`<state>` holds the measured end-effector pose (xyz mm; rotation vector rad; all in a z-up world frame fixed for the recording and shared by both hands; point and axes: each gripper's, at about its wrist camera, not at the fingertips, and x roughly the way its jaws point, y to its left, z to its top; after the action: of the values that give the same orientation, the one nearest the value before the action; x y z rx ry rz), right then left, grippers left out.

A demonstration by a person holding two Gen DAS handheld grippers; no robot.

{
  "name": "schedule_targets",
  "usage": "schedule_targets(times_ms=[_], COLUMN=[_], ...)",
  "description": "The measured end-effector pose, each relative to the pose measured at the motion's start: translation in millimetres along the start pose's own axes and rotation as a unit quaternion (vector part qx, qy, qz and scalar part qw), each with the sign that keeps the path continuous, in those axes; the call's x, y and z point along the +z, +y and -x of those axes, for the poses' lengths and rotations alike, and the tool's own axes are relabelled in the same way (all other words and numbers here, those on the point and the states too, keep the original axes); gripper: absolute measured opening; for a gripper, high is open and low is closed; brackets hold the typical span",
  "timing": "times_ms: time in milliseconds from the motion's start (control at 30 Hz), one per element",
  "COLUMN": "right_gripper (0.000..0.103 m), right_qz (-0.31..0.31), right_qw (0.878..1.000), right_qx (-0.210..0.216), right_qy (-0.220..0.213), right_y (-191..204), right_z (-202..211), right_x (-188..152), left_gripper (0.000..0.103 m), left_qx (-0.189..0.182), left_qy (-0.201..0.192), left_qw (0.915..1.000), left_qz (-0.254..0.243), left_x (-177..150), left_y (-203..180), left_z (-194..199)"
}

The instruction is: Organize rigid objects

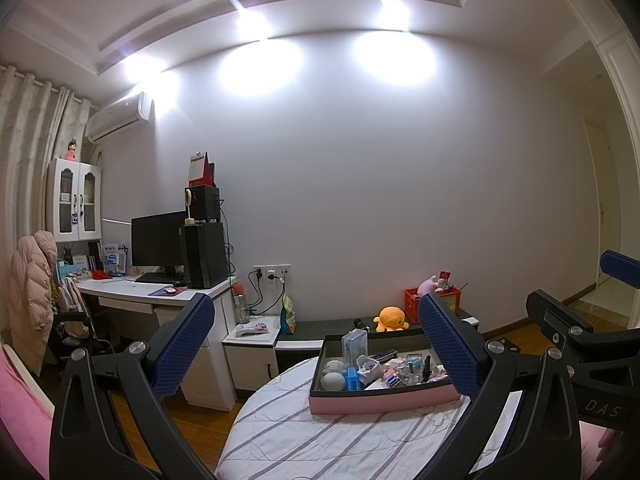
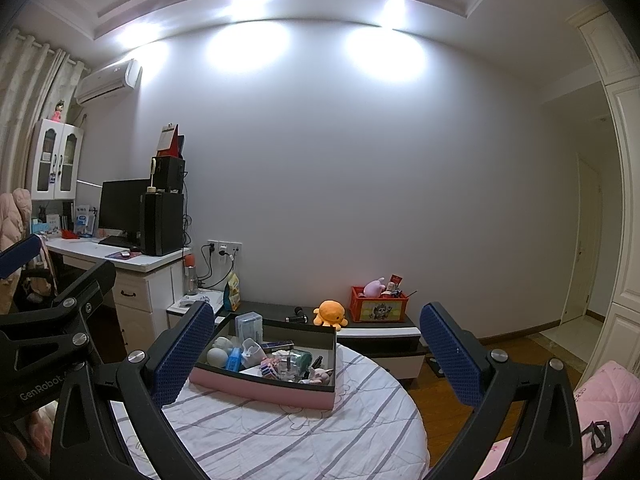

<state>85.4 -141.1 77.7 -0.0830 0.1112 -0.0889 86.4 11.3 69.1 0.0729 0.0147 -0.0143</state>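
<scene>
Ceiling spotlights (image 1: 394, 12) flare, glare patches on wall (image 2: 360, 160); room dimmish, fisheye-bent dark corners.

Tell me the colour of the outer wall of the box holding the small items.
Pink outside, dark inside; clearest in the right wrist view.

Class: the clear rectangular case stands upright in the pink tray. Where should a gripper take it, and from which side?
Grip the clear case near its top, coming from above. It stands taller than its neighbours at the back-left corner of the pink tray, so probably only its upper part is free; the tray walls block a low sideways approach.
</scene>
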Motion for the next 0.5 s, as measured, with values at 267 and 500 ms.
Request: schedule_targets(times_ms=[267, 500], right_gripper=[0.103, 0.103], right_qz=[0.001, 0.000], right_qw=[1.000, 1.000], right_qx=[0.000, 0.000], right_qy=[0.001, 0.005], right_y=[0.5, 0.2], right_z=[-0.5, -2.6], right_x=[0.6, -0.5], left_gripper=[0.103, 0.103], left_qx=[0.000, 0.007], left_qy=[0.001, -0.003], left_qw=[1.0000, 1.0000], left_qz=[0.000, -0.004], left_x=[-0.1, -2.8], left_y=[-0.3, 1.3], left_z=[-0.7, 0.0])
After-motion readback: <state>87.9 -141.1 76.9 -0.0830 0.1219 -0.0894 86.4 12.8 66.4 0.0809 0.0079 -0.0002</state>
